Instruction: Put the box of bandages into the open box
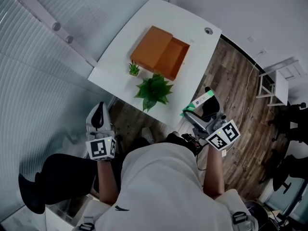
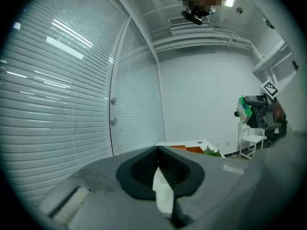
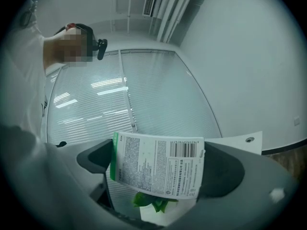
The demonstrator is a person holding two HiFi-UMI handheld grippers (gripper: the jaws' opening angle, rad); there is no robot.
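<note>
The box of bandages (image 3: 156,169), white with a green edge and a barcode, sits crosswise between the jaws of my right gripper (image 3: 156,174), which is shut on it. In the head view that gripper (image 1: 198,106) holds the bandage box (image 1: 202,99) in the air off the table's near right edge. The open box (image 1: 161,52), orange cardboard with its lid folded back, lies on the white table (image 1: 197,66) farther ahead. My left gripper (image 1: 98,112) hangs shut and empty at the left, short of the table; its jaws meet in the left gripper view (image 2: 158,150).
A leafy green plant (image 1: 154,90) and a small potted plant (image 1: 134,69) stand at the table's near edge, between me and the open box. Glass walls with blinds (image 1: 33,81) run along the left. A white chair (image 1: 279,83) stands on the wood floor at the right.
</note>
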